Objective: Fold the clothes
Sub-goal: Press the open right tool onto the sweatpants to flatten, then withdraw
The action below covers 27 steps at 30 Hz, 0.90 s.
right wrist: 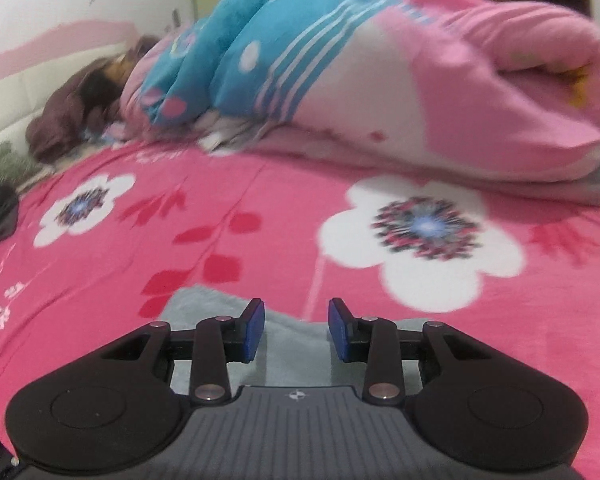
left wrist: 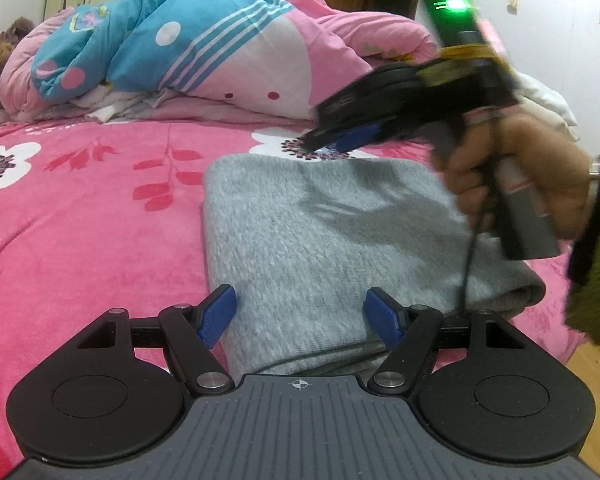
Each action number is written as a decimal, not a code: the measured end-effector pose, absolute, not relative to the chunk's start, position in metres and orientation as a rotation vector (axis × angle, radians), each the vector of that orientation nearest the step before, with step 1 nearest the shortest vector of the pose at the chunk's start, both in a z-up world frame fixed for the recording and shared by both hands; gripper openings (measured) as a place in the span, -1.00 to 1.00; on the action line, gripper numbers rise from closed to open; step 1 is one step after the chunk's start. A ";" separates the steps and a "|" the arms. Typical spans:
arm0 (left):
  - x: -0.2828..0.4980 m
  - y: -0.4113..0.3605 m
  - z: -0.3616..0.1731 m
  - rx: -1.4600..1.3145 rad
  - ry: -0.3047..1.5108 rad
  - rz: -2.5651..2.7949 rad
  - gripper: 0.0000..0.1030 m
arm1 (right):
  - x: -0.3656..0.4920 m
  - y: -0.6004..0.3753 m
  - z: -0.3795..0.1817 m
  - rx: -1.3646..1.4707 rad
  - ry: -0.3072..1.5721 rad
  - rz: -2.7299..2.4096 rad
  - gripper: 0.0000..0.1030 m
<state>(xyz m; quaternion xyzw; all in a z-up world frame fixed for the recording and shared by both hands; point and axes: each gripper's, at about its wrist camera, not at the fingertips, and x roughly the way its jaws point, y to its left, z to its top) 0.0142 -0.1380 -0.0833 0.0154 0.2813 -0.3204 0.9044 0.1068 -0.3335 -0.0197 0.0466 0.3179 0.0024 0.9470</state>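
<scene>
A grey knitted garment (left wrist: 324, 236) lies folded into a rectangle on the pink flowered bed cover (left wrist: 92, 216). My left gripper (left wrist: 302, 314) is open over the garment's near edge, its blue pads on either side of the cloth with nothing pinched. In the left wrist view the right gripper (left wrist: 332, 142) hangs blurred above the garment's far edge, held by a hand (left wrist: 512, 176) in a green sleeve. In the right wrist view my right gripper (right wrist: 296, 328) is open and empty, with the garment's far edge (right wrist: 204, 304) just under its fingers.
A bulky pink and blue quilt (left wrist: 204, 44) is heaped along the far side of the bed, also the quilt (right wrist: 372, 64) in the right wrist view. A person lies at the far left under it. White cloth (left wrist: 548, 104) sits at the right. The bed edge and wooden floor (left wrist: 596, 392) are at the right.
</scene>
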 end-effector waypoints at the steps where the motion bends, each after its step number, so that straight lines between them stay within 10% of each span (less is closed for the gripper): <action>1: 0.014 -0.138 -0.083 0.031 0.582 -0.662 0.40 | 0.100 -0.340 -0.016 0.098 0.640 -0.005 -0.27; 27: 0.015 -0.135 -0.086 0.020 0.567 -0.668 0.41 | 0.011 -0.378 -0.038 0.105 0.689 -0.074 -0.27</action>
